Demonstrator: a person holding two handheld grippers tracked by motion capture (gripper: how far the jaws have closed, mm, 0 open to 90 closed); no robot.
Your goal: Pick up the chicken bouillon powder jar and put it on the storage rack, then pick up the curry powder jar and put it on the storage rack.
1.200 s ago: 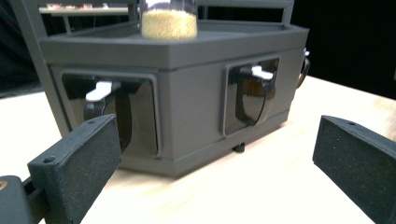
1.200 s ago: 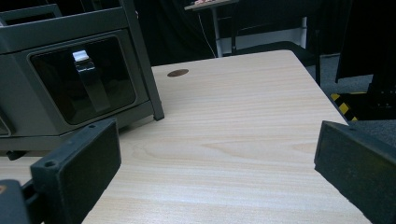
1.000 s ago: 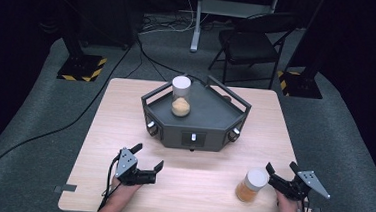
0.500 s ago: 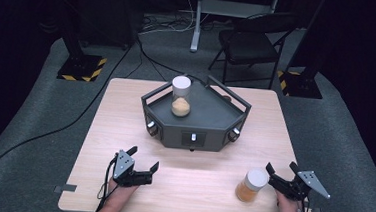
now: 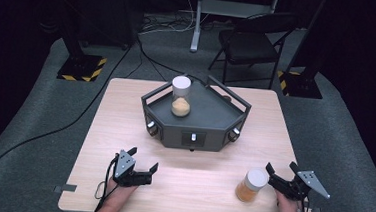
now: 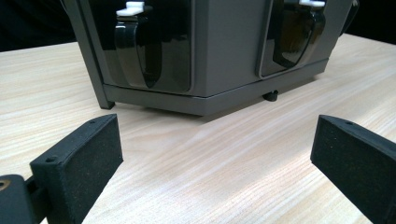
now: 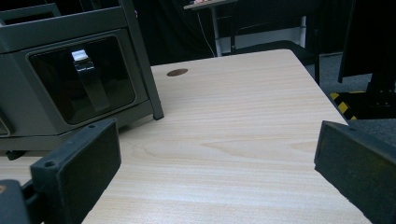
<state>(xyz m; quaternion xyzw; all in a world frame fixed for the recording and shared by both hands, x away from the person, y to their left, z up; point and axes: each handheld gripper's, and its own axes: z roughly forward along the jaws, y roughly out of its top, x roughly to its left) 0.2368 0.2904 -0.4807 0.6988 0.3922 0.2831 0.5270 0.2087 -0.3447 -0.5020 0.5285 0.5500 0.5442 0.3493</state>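
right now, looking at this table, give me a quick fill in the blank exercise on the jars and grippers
1. The jar on the grey tray has a ____ lid.
2. The jar on the table stands nearest the ____ gripper.
3. The left gripper has its jaws ____.

Missing words: white; right; open

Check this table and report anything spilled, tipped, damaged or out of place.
Nothing stands out. One jar stands upright on the dark tray unit, the other jar upright on the table beside the open right gripper. No spill shows.
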